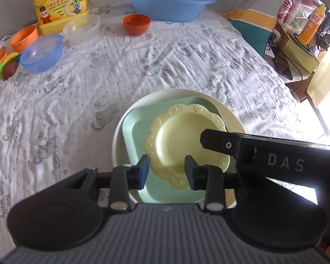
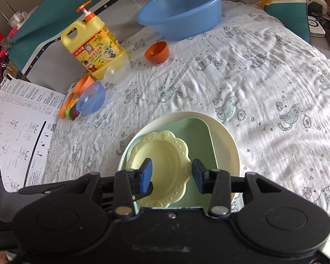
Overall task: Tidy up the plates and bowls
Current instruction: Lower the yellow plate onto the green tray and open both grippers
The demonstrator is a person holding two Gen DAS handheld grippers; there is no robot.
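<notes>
Plates are stacked on the bed: yellow plate (image 1: 182, 140) on green plate (image 1: 138, 127) on white plate (image 1: 187, 93). Left gripper (image 1: 166, 170) and right gripper (image 2: 172, 177) are held over them, fingers parted, nothing gripped.

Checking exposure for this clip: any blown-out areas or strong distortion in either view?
Left wrist: window light blows out the right edge, behind the right gripper; the cloth reads fine. Right wrist: evenly lit, the plate stack sharp; fisheye bends the blue basin.
</notes>
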